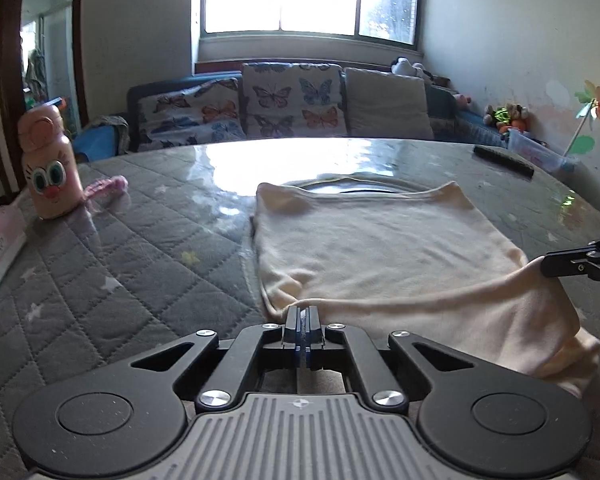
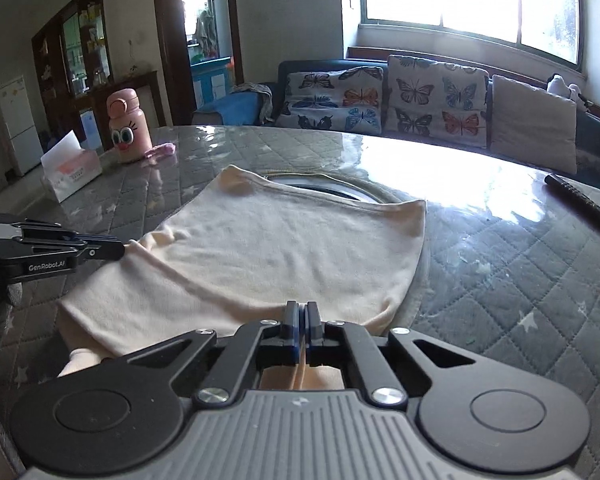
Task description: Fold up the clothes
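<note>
A cream garment [image 1: 372, 248] lies spread on the quilted grey table, its far edge towards the window. My left gripper [image 1: 302, 314] is shut on the garment's near left edge. My right gripper [image 2: 301, 308] is shut on the near right edge of the same cream garment [image 2: 284, 252]; cloth shows pinched between its blue pads. Each gripper appears in the other's view: the right gripper [image 1: 548, 266] at the right side, the left gripper [image 2: 118, 250] at the left side, both clamped on raised folds of the hem. The near part of the garment hangs over the table's front edge.
A pink cartoon-faced bottle [image 1: 48, 172] and a tissue box [image 2: 74, 170] stand at the table's far left, with a pink cloth scrap [image 1: 106, 188] beside them. A black remote [image 2: 582, 204] lies far right. A metal ring [image 2: 340, 190] sits under the garment's far edge. A sofa [image 1: 292, 104] stands behind.
</note>
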A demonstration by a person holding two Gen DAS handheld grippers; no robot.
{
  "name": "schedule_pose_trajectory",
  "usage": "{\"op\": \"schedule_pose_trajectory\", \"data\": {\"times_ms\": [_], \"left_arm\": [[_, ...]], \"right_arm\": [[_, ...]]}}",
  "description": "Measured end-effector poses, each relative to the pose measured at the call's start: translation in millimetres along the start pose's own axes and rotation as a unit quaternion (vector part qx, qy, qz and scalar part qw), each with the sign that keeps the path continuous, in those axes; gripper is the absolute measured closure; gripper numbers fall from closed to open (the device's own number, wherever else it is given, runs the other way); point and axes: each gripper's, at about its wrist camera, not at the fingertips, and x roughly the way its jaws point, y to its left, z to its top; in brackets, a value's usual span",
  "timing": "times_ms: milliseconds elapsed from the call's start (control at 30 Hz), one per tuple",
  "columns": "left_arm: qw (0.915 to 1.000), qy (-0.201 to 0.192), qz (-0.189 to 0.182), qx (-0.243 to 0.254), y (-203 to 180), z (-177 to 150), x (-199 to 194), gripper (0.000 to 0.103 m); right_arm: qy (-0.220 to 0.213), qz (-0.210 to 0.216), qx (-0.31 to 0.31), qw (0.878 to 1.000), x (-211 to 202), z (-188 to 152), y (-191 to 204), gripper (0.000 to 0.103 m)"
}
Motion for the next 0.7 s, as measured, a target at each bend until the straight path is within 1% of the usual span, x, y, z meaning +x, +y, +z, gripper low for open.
{"op": "schedule_pose_trajectory", "data": {"times_ms": [67, 133, 167, 200, 267, 333, 367, 433, 500, 600, 700], "left_arm": [[1.0, 0.005, 0.0, -0.005, 2.5, -0.8, 1.8, 0.101], [0.9999, 0.012, -0.003, -0.006, 4.1, -1.7, 3.8, 0.101], [0.9999, 0.014, -0.002, -0.005, 4.5, -2.3, 5.2, 0.1], [0.9999, 0.015, -0.002, -0.005, 4.6, -2.2, 5.1, 0.1], [0.9999, 0.014, 0.0, -0.003, 3.9, -1.1, 3.1, 0.096], [1.0, 0.006, 0.002, 0.005, 1.5, 1.7, -2.9, 0.096], [1.0, 0.0, 0.0, 0.009, -0.2, 3.2, -6.6, 0.096], [0.9997, -0.007, -0.012, 0.022, -5.9, 4.8, -12.3, 0.096], [0.999, -0.01, -0.024, 0.035, -12.7, 4.9, -16.0, 0.096], [0.9976, 0.001, -0.04, 0.057, -23.5, -2.2, -14.6, 0.096], [0.9955, 0.012, -0.05, 0.08, -30.9, -12.0, -13.5, 0.096]], "right_arm": [[0.002, -0.011, 0.006, 1.0, 6.5, -2.3, -3.0, 0.101], [0.016, -0.005, 0.015, 1.0, 12.5, -4.5, -6.5, 0.1], [0.031, 0.003, 0.022, 0.999, 17.7, -6.9, -9.3, 0.099], [0.033, 0.001, 0.022, 0.999, 19.3, -8.0, -9.8, 0.097], [0.032, -0.001, 0.013, 0.999, 19.3, -10.1, -9.1, 0.094], [0.025, 0.003, 0.004, 1.0, 14.1, -8.1, -6.4, 0.092], [0.021, 0.006, -0.001, 1.0, 11.4, -7.1, -4.7, 0.089], [0.011, 0.017, -0.015, 1.0, 4.8, -4.8, 2.0, 0.072], [0.008, 0.031, -0.031, 0.999, 2.2, -4.9, 10.1, 0.067], [0.013, 0.055, -0.056, 0.997, 3.0, -8.1, 23.7, 0.067], [0.025, 0.062, -0.066, 0.996, 7.2, -14.9, 29.9, 0.067]]}}
